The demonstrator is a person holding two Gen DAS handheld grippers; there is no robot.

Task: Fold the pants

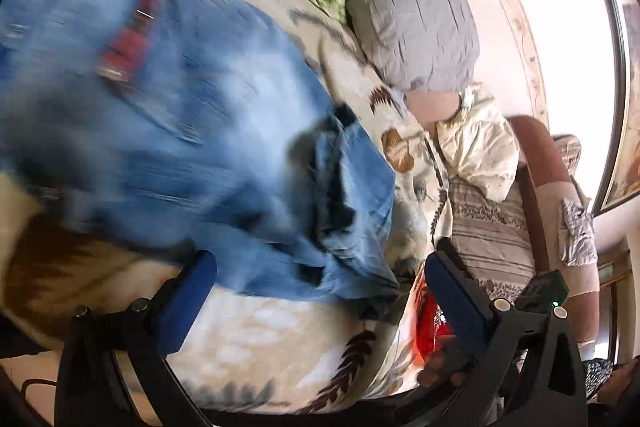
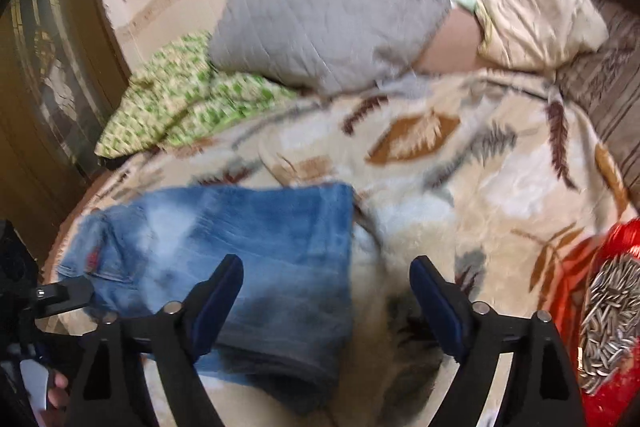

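Observation:
Blue faded jeans point(image 1: 192, 115) lie folded into a thick stack on a cream leaf-patterned blanket point(image 1: 248, 339). A red patch point(image 1: 128, 51) shows on them. In the right wrist view the jeans point(image 2: 260, 247) lie as a folded block at lower left. My left gripper point(image 1: 320, 267) is open, just in front of the stack's near edge, holding nothing. My right gripper point(image 2: 326, 281) is open and empty over the stack's right edge, left finger point(image 2: 220, 291) over denim, right finger point(image 2: 436, 303) over blanket. The left gripper's tip point(image 2: 68, 293) shows at the stack's left edge.
A grey quilted pillow point(image 2: 328, 23), a green patterned cloth point(image 2: 180, 107) and a cream pillow point(image 2: 536, 15) lie at the head of the bed. A red packet of sunflower seeds point(image 2: 608, 315) lies at right. A wooden door point(image 2: 44, 87) stands at left.

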